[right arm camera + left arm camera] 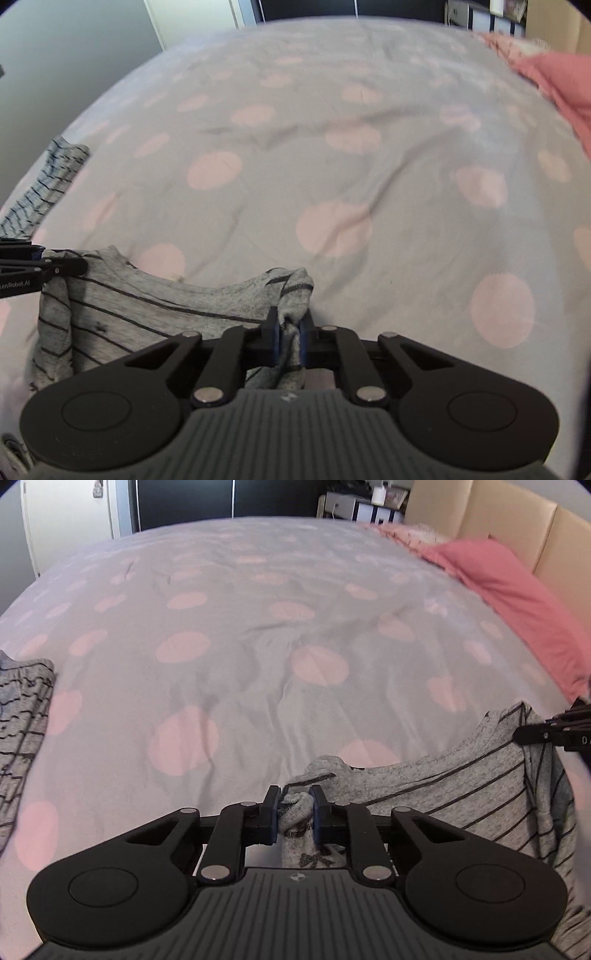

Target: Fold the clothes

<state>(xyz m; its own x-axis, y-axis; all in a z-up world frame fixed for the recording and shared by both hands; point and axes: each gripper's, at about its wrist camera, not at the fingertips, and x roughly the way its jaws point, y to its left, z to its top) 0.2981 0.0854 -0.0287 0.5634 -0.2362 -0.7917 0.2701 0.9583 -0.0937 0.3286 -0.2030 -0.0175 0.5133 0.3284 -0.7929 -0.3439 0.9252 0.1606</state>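
Note:
A grey garment with thin dark stripes [443, 790] lies at the near edge of the bed, stretched between both grippers. My left gripper [295, 805] is shut on a bunched corner of it, with grey cloth squeezed between the blue pads. My right gripper [290, 326] is shut on the other corner, where a fold of striped cloth [147, 306] rises between its pads. Each gripper shows in the other's view: the right gripper [554, 731] at the far right edge, the left gripper [44, 266] at the far left edge.
The bed cover [258, 646] is grey with large pink dots and mildly wrinkled. A second striped grey garment [22, 709] lies at the bed's left edge. A pink pillow [517, 602] rests by the beige headboard [517, 520] at the right. A wardrobe and shelves stand beyond.

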